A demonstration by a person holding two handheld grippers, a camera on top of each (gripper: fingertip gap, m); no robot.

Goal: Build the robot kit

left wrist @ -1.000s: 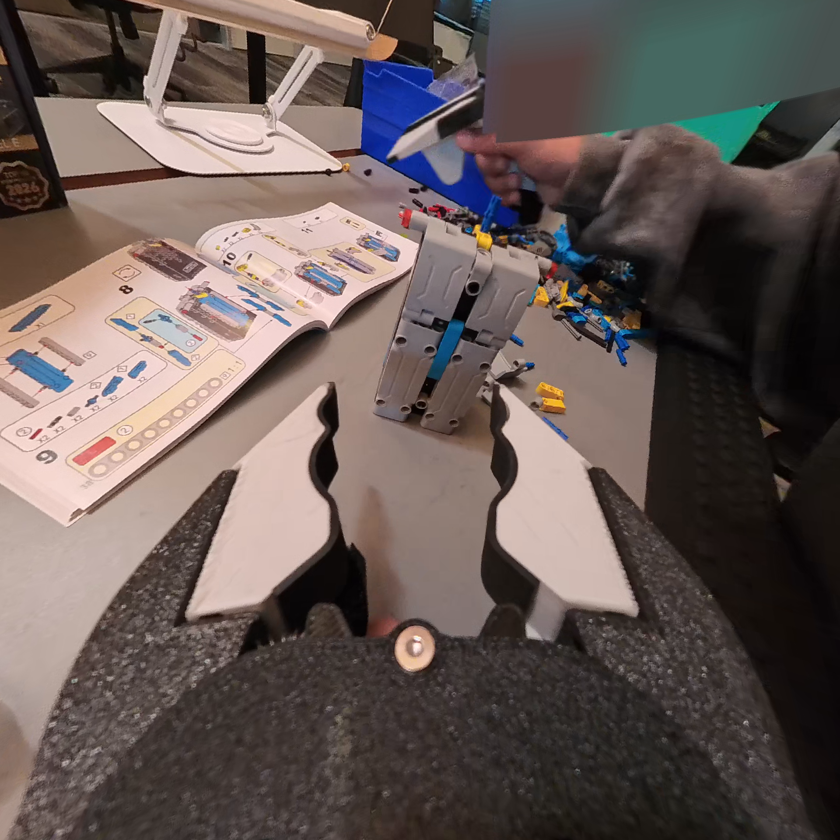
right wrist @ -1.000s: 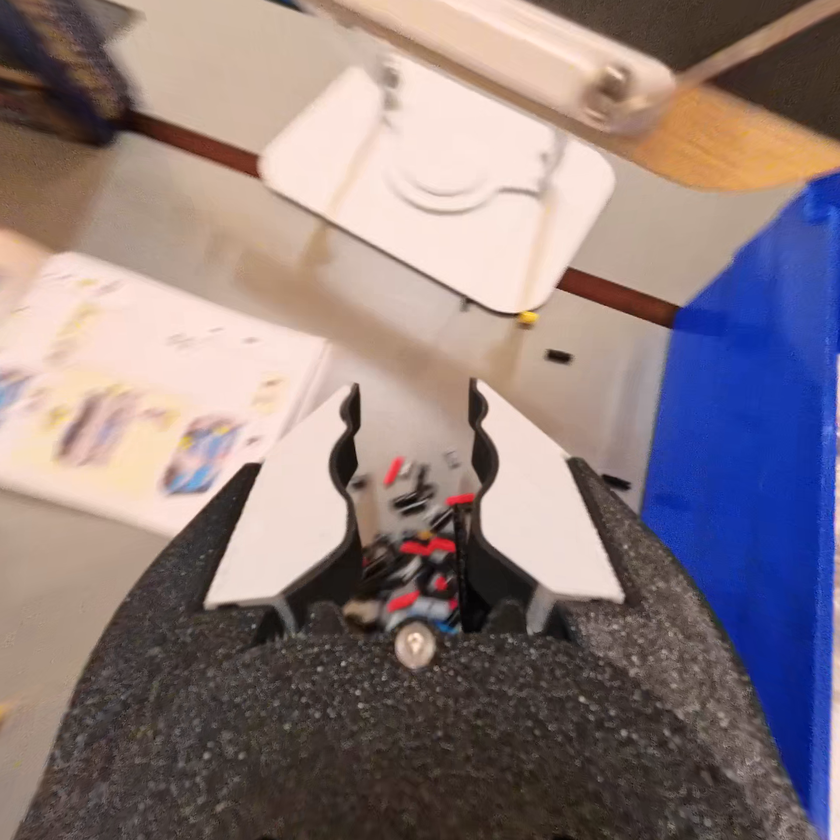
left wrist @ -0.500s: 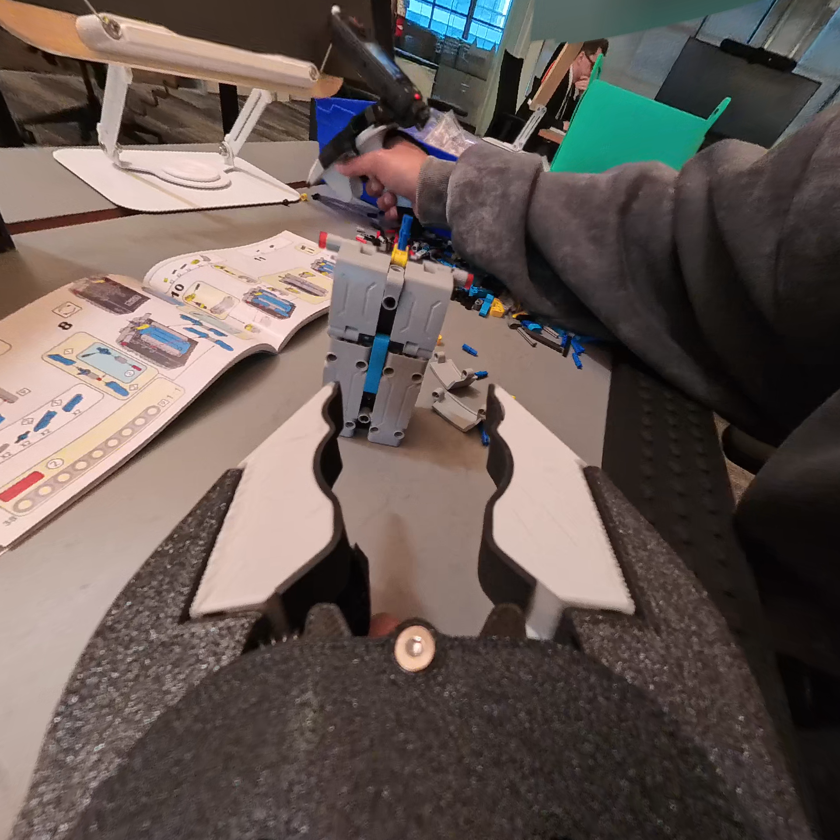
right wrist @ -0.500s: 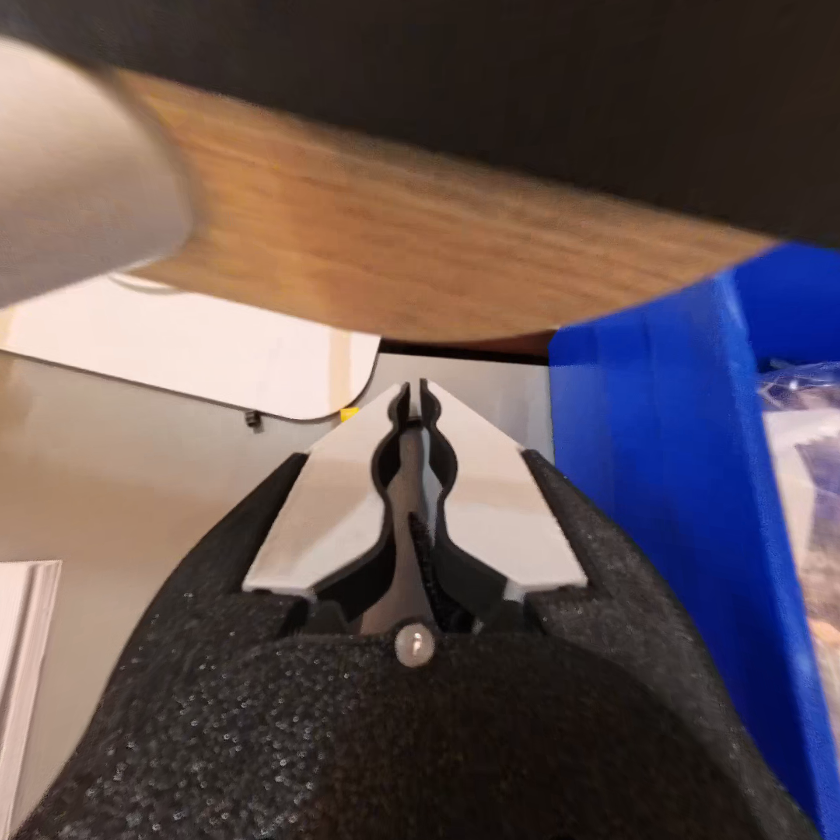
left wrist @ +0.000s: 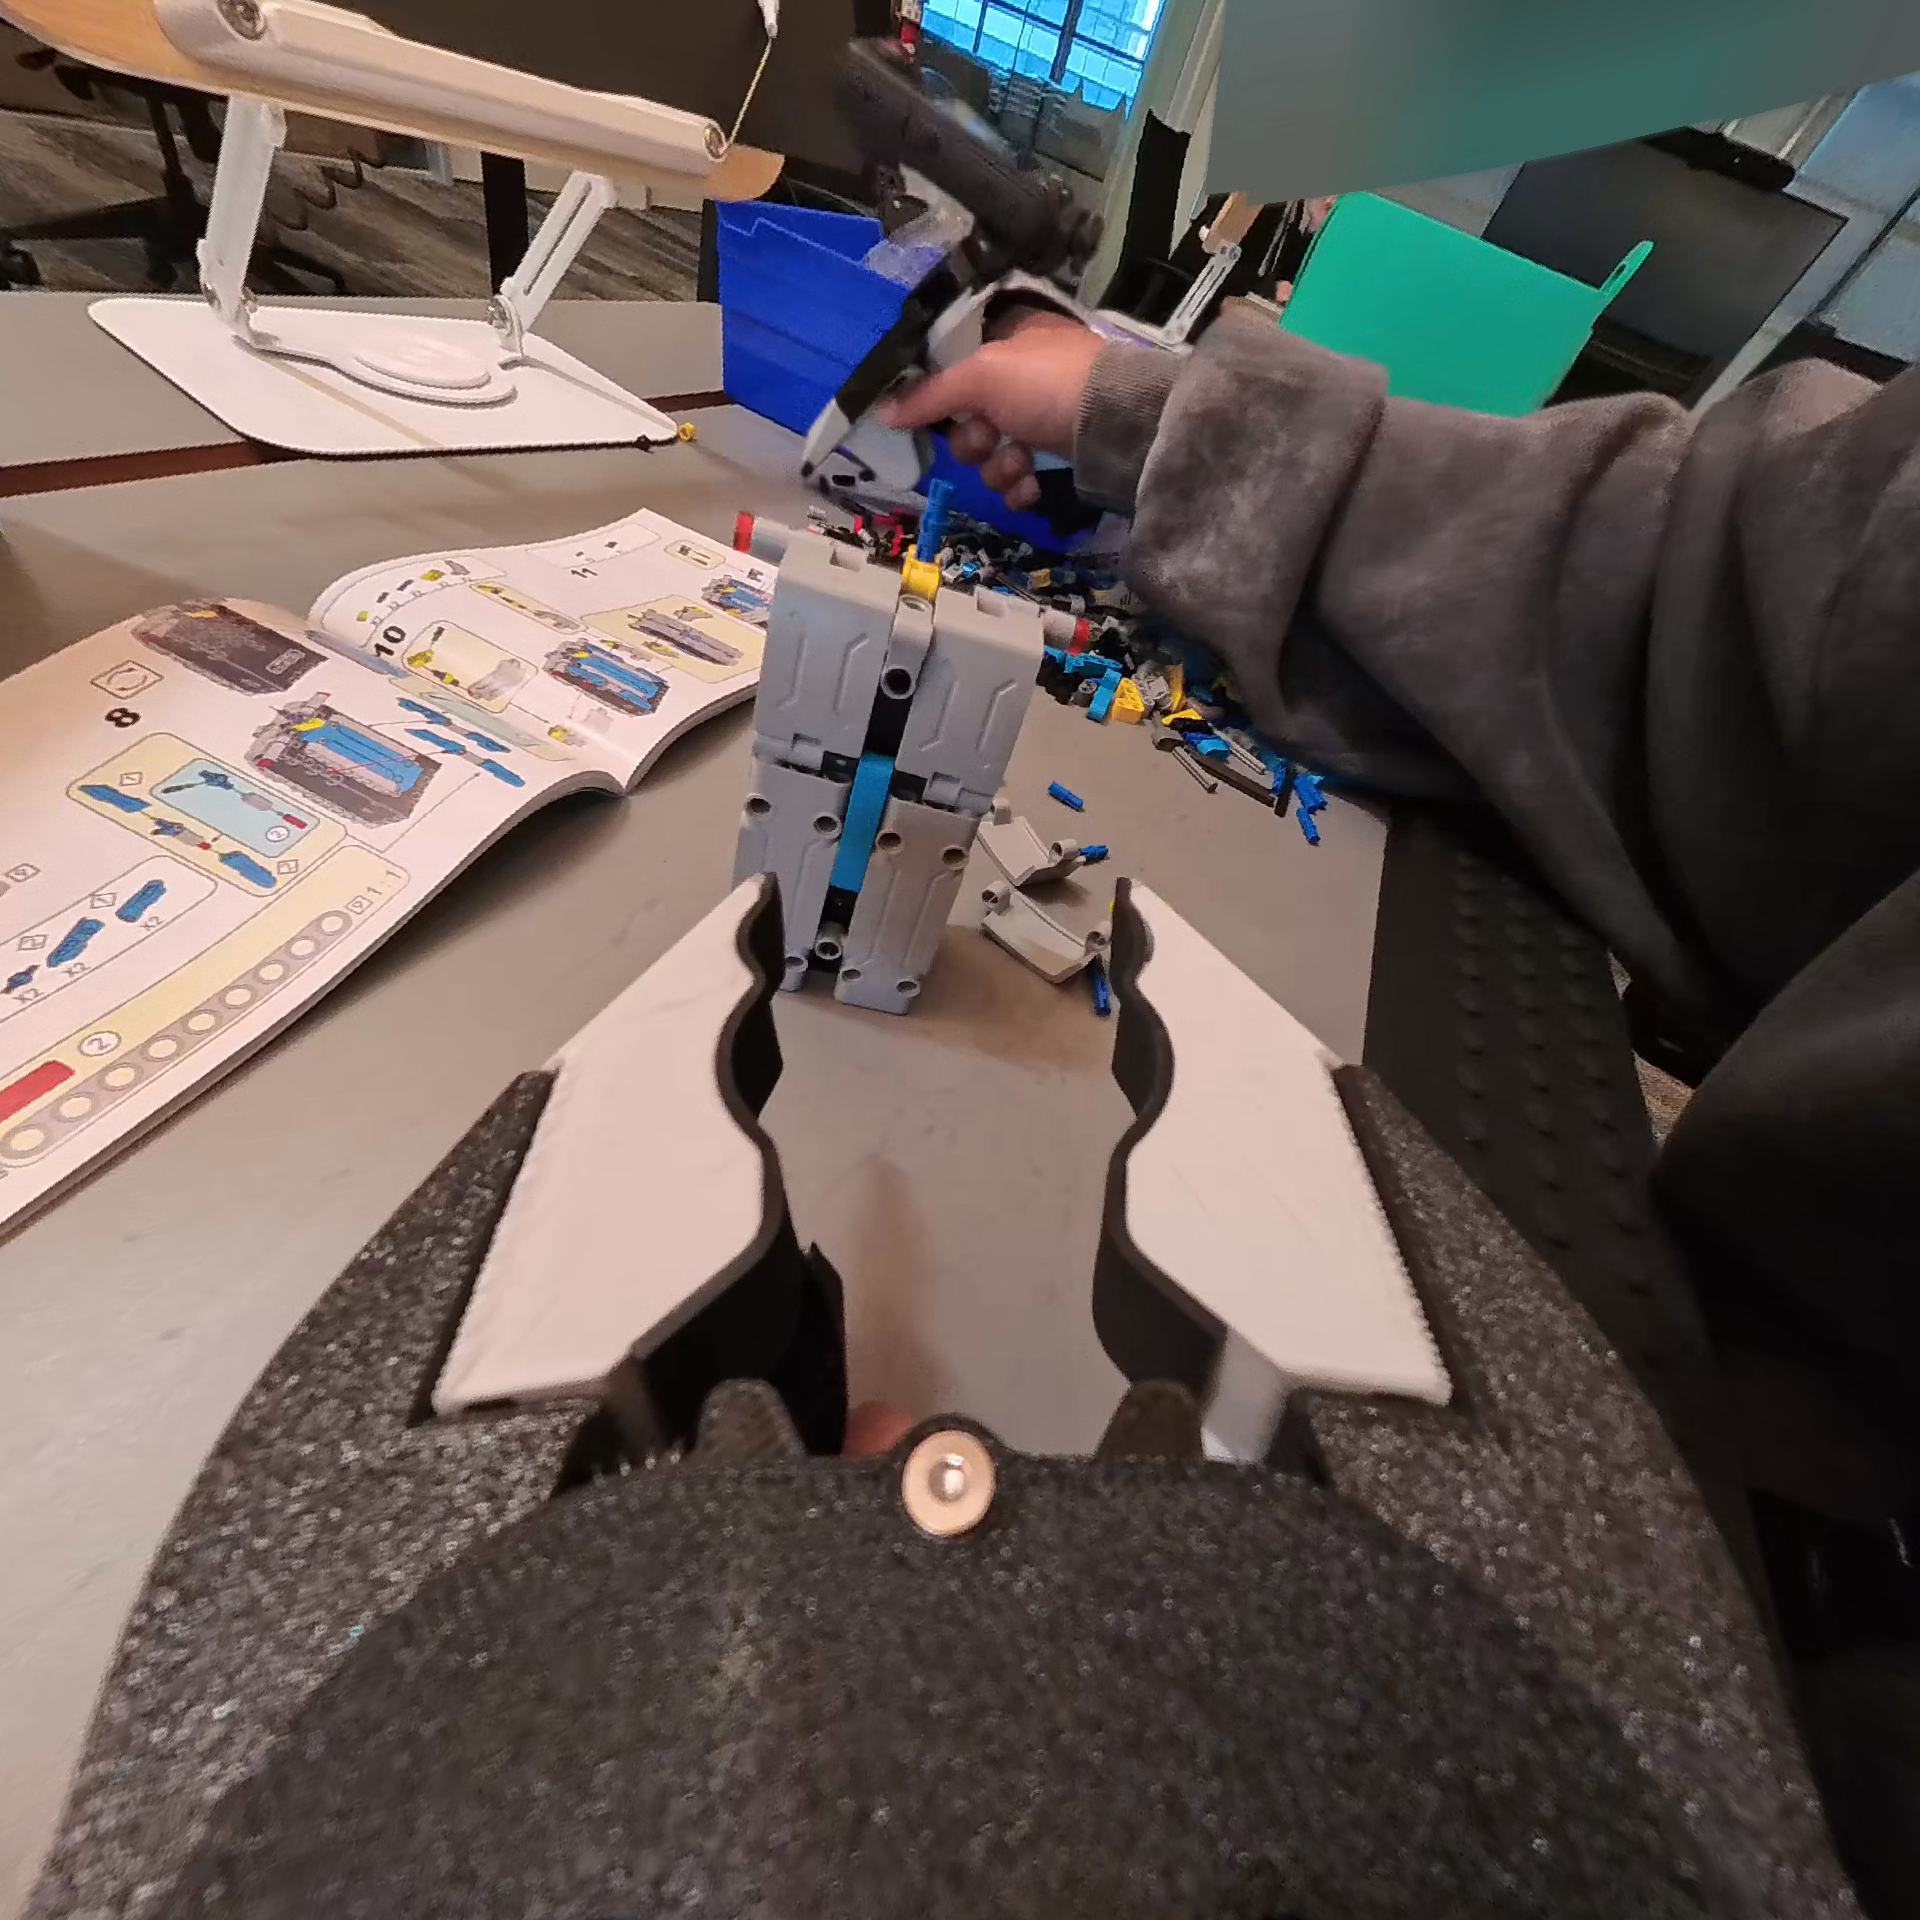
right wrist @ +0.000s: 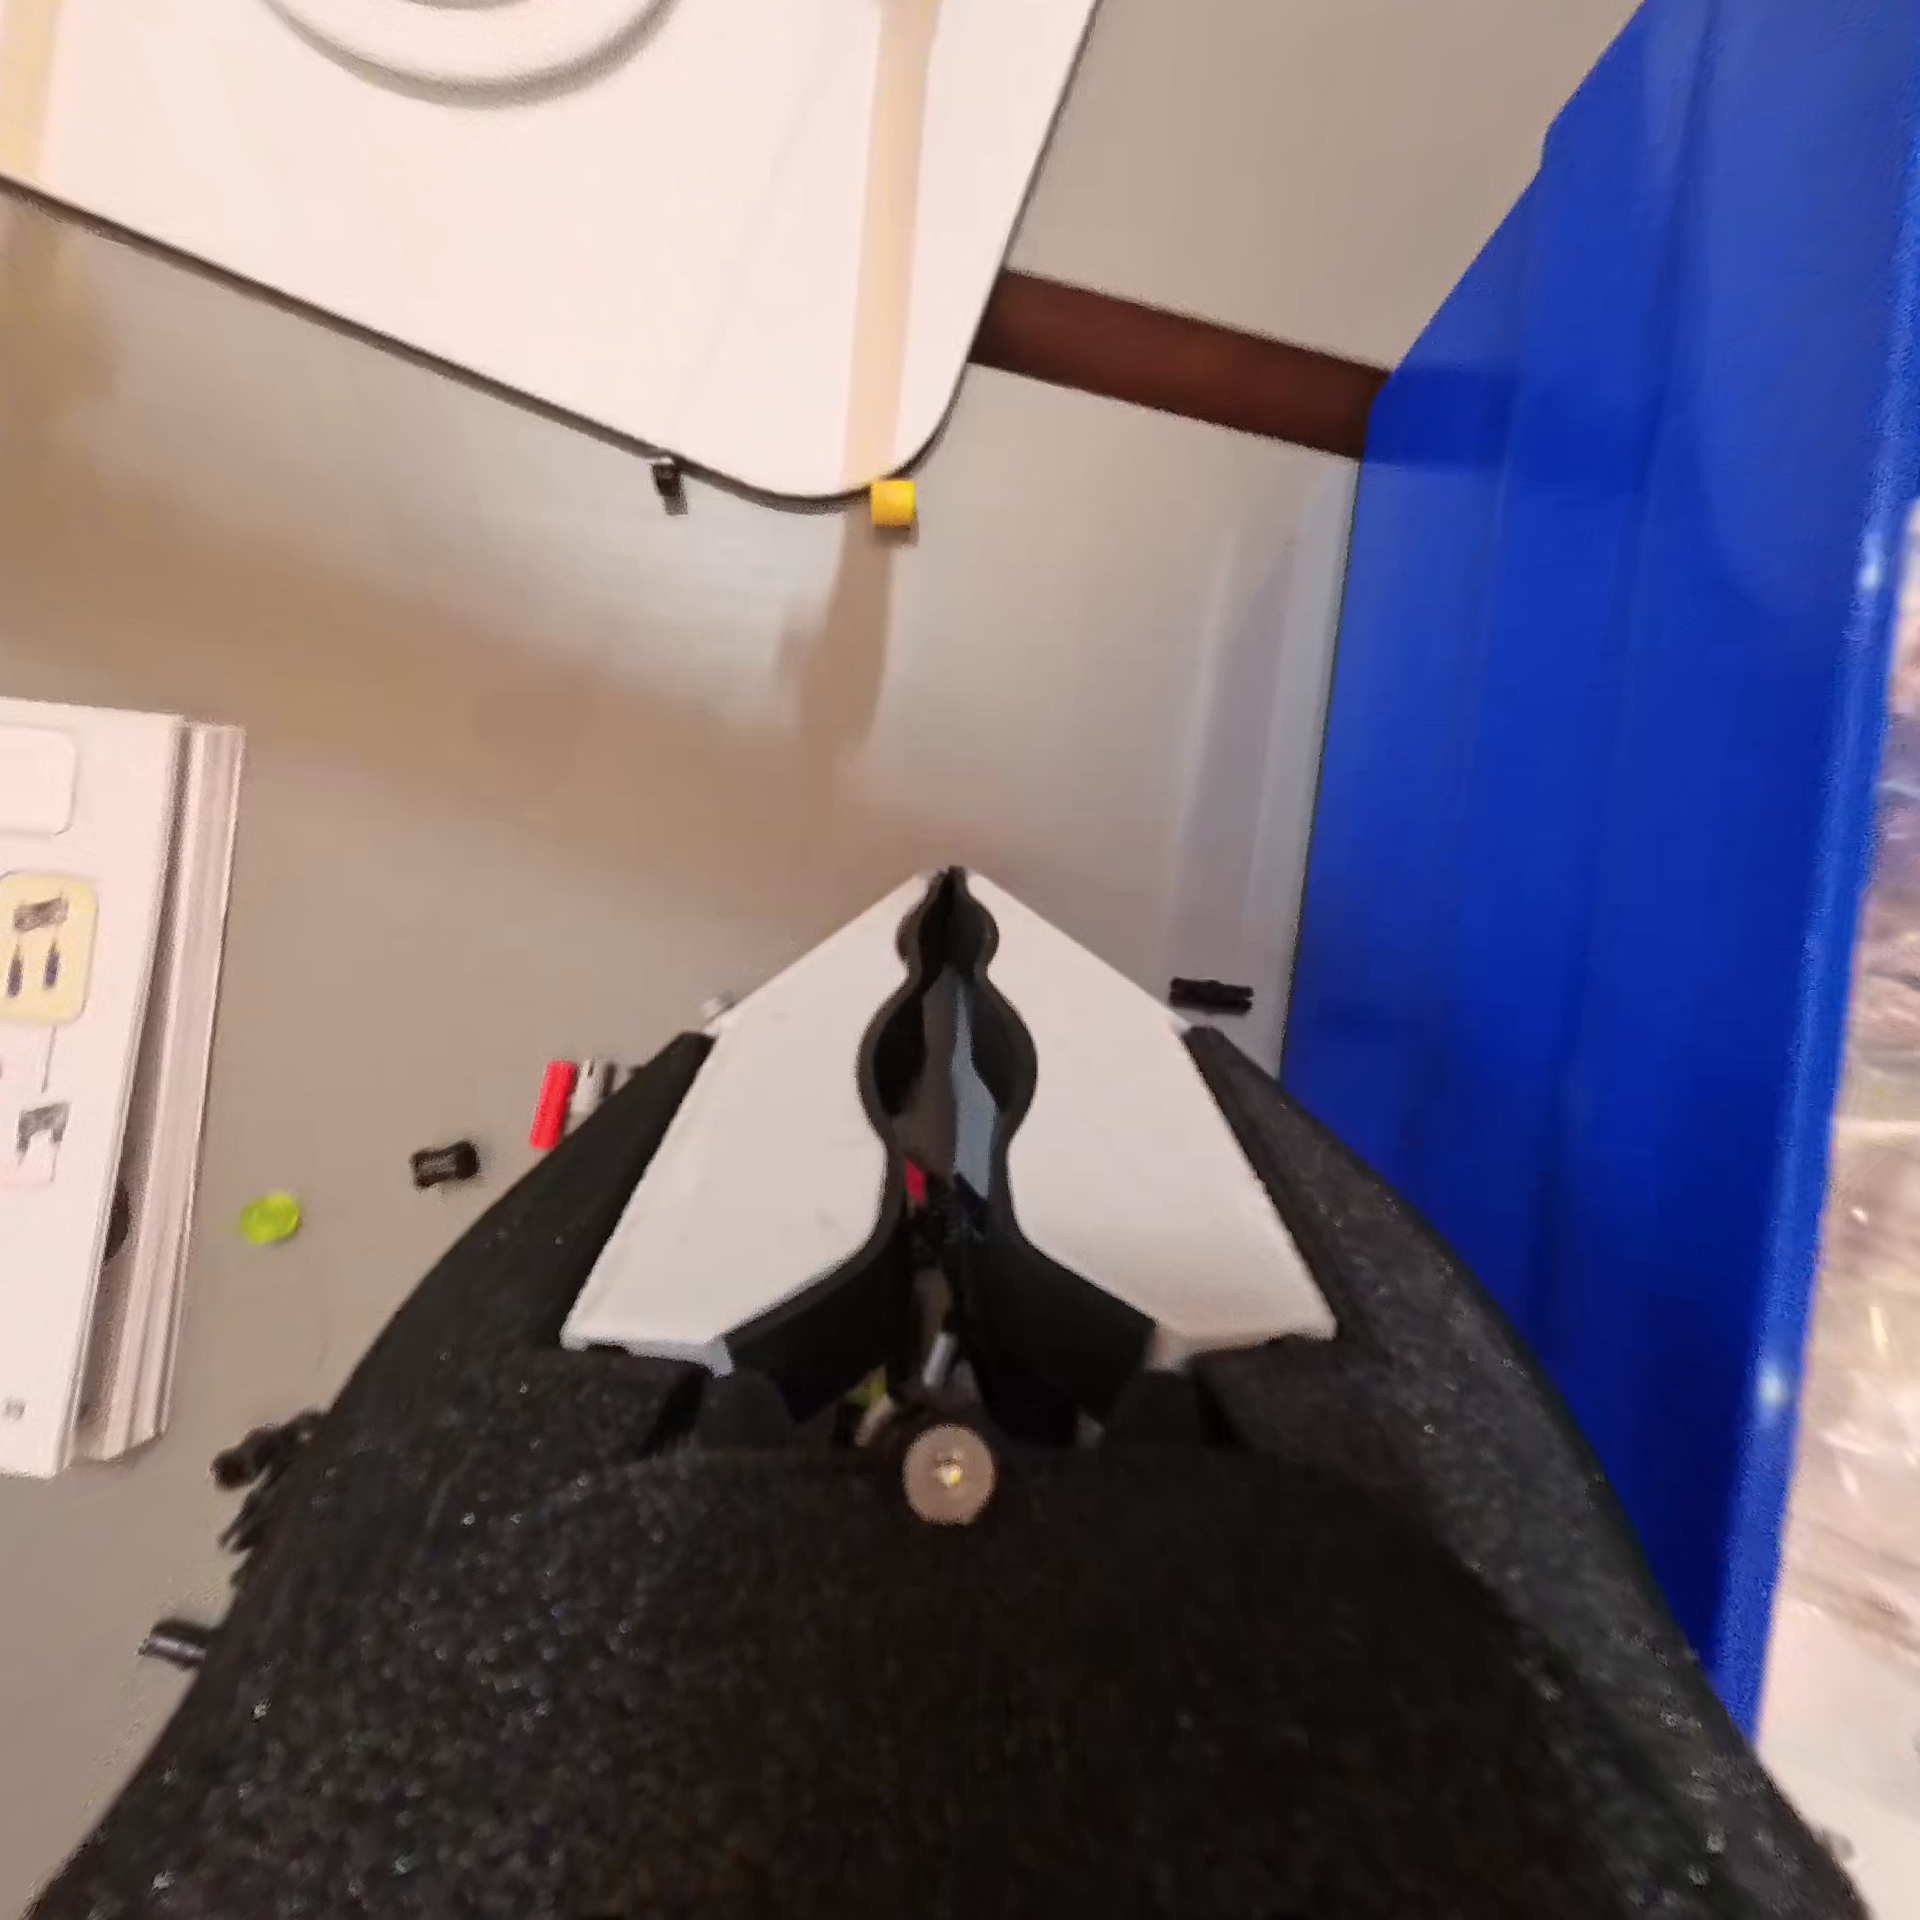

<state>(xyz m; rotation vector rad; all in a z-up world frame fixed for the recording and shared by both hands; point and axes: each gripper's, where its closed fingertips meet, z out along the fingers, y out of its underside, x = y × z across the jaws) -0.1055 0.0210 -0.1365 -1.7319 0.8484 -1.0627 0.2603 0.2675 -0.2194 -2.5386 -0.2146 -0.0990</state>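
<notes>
At centre frame the left gripper (left wrist: pixel 940 935) hangs with jaws spread wide and empty, just short of the upright grey brick block (left wrist: pixel 883 769), which stands on the table (left wrist: pixel 260 1195) clear for grasping. The right gripper (right wrist: pixel 948 883) is pressed closed on nothing visible, beside the blue bin (right wrist: pixel 1579 831) at right.

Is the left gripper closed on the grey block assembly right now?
No. The left gripper is open, and the grey block assembly stands free on the table just beyond its fingertips.

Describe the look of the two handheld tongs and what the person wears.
Both tongs, left and right, have pale grey wedge fingers with wavy black inner pads, set in speckled charcoal foam bodies with a central silver screw. The person wears a mottled dark grey fleece sleeve.
</notes>
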